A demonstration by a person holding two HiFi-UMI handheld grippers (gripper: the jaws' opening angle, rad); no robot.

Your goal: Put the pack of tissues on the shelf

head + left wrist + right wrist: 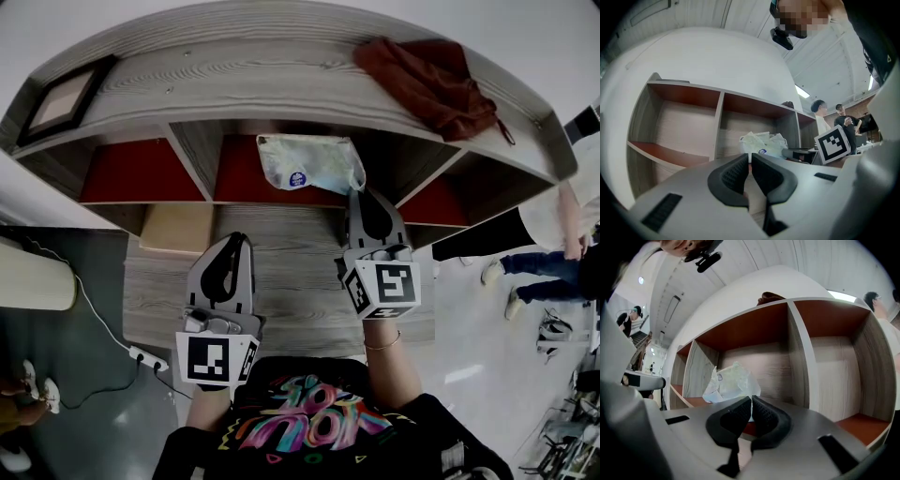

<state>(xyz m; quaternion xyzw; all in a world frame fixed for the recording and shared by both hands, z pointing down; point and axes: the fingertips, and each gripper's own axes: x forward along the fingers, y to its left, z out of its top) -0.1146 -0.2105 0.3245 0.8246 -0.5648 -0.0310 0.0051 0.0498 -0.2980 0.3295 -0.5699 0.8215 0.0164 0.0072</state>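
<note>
No legible text, lettering on shirt (305,422), blue sticker (297,178) on pack of tissues (314,157) both unreadable

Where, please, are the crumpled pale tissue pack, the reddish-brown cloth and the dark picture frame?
crumpled pale tissue pack (309,161): head view, middle of its wrapper.
reddish-brown cloth (427,80): head view, centre of its folds.
dark picture frame (62,101): head view, its pale inner panel.
</note>
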